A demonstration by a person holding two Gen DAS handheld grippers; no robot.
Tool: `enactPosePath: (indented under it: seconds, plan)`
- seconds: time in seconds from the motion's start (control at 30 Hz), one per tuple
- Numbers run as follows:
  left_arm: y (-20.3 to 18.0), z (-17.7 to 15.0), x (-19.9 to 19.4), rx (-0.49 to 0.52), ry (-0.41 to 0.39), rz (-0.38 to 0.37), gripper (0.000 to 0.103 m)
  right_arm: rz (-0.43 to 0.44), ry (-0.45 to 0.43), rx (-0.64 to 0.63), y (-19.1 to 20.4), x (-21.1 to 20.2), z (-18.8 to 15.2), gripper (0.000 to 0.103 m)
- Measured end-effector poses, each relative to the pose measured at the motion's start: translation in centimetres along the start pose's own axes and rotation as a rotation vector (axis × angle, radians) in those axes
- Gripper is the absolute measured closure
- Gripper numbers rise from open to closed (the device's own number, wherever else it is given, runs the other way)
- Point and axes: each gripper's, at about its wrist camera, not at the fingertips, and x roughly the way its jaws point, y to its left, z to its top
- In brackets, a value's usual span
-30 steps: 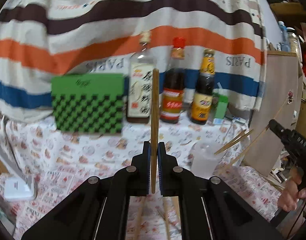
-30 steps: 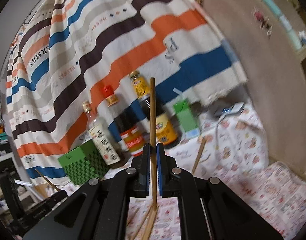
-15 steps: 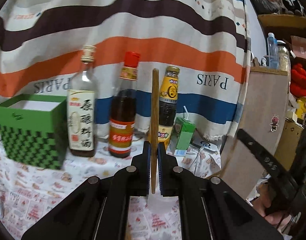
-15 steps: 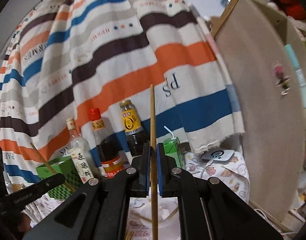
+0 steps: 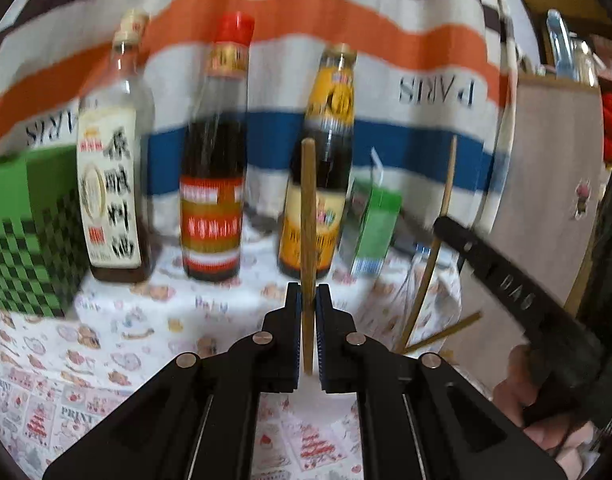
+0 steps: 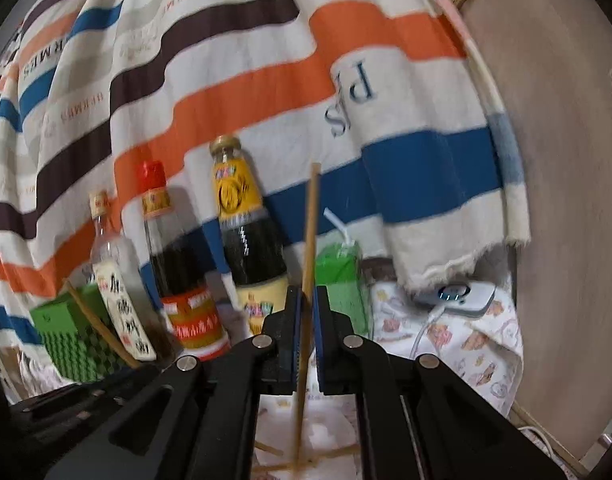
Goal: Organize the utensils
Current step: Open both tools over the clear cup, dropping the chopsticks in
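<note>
On the left of the worktop a green checked box is standing with its top open, and next to it a clear bottle, a red-capped bottle and a yellow-labelled bottle are lining up in front of the striped cloth, with a green drink carton just to their right. In the middle of the left wrist view the left claw is clamping a wooden chopstick, its jaws closed on the lower part so that the long axis is running nearly straight up, the blunt end pointing at the cloth. Further right the right claw is gripping a second chopstick the same way, upright and leaning a little to the right at the top, its lower end hanging over a pale cup in which several loose chopsticks are lying crossed. If the cup is the goal, which I am only judging, each stick is wanting to stay vertical while its lower tip is being brought over the rim, one hand at a time so the two sticks are not knocking together, and the jaws should be opening only once the tip is well inside. The bottles are standing close behind, so a wide swing is risking a tip-over.
</note>
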Motion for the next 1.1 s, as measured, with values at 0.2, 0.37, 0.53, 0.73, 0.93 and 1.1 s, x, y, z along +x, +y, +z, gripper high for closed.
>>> enactPosePath:
  seconds: [0.2, 0.37, 0.53, 0.73, 0.93, 1.1]
  plan:
    - [0.6, -1.5, 1.2, -0.004, 0.075, -0.034, 0.097, 0.004, 0.009, 0.004, -0.2, -0.1, -0.3, 0.096]
    - [0.4, -2.1, 1.5, 0.000, 0.111, -0.034, 0.097, 0.012, -0.031, 0.006, 0.6, -0.2, 1.2, 0.096]
    - [1.5, -2.3, 1.2, -0.020, 0.122, -0.013, 0.094, -0.005, -0.049, 0.001, 1.3, 0.7, 1.6, 0.096]
    - [3.4, -1.7, -1.9, -0.020, 0.035, 0.019, 0.058, -0.024, 0.040, -0.039, 1.6, 2.4, -0.7, 0.096]
    - [5.0, -1.1, -4.5, -0.009, -0.011, 0.047, 0.055, 0.020, 0.105, -0.022, 0.7, 2.1, -0.7, 0.096]
    - [6.0, -1.3, -7.4, 0.023, -0.065, 0.100, 0.029, 0.022, 0.156, -0.018, 0.2, 2.0, -0.3, 0.096]
